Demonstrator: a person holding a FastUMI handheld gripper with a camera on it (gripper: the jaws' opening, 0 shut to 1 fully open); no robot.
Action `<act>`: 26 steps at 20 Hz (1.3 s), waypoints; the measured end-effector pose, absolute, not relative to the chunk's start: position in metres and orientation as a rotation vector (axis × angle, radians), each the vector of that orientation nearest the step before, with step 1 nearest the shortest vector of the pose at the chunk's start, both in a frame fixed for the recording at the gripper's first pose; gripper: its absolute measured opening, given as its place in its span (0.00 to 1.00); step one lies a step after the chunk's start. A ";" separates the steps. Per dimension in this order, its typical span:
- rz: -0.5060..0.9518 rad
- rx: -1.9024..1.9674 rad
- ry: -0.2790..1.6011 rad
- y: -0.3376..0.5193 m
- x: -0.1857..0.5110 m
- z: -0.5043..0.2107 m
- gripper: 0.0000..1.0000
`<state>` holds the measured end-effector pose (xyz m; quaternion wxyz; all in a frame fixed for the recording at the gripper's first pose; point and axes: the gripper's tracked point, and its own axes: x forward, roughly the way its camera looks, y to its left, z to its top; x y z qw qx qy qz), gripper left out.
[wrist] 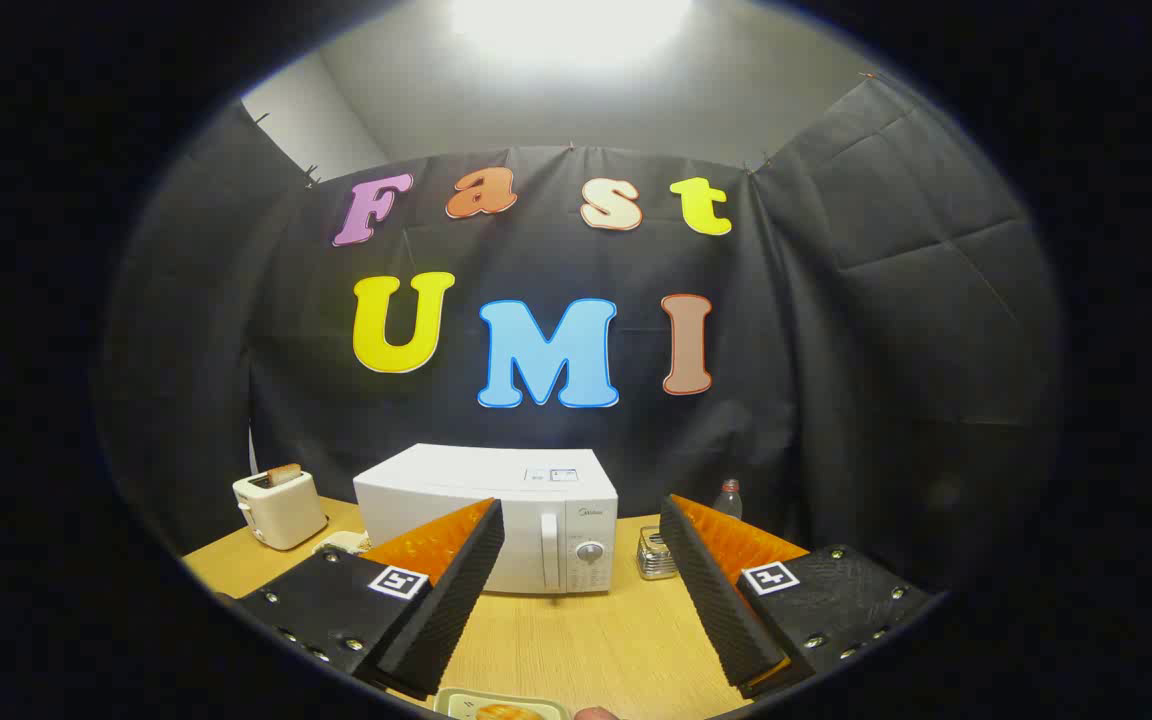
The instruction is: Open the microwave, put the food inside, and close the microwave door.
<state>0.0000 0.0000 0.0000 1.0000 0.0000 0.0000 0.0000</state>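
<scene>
the gripper (581, 545) is held open and empty above the table (586, 640); the closed microwave (496, 515) is seen beyond it, a toaster (279, 508) alongside.

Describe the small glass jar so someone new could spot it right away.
Start at the white microwave on the wooden table, beyond the open gripper. The glass jar stands just beside its dial side. It is squat and clear, unlike the taller bottle behind.

Microwave (496, 500) front: a small brand mark is sitting above the dial, too small to read.
Microwave top: a sticker is showing, print blurred.
Gripper (581, 545), fingers spread apart: square coded tags, possibly without letters.
</scene>
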 end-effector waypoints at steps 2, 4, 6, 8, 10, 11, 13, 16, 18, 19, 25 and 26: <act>0.007 0.005 -0.005 0.002 0.003 0.001 0.98; 0.008 -0.006 -0.009 0.002 0.007 0.001 0.99; 0.015 -0.003 -0.011 0.003 0.009 0.001 0.99; 0.020 0.002 -0.005 0.004 0.010 -0.001 0.99; 0.020 0.004 0.002 0.002 0.012 -0.001 0.99; 0.023 0.008 0.003 0.001 0.013 0.000 0.99; 0.037 0.009 -0.004 0.004 0.018 0.001 0.99; 0.059 -0.010 0.001 0.008 0.033 -0.003 0.98; 0.071 -0.010 -0.001 0.011 0.045 -0.004 0.99; 0.080 -0.007 -0.001 0.013 0.053 -0.005 0.98; 0.114 -0.007 0.024 0.016 0.107 -0.029 0.99; 0.118 -0.005 0.030 0.018 0.116 -0.035 0.99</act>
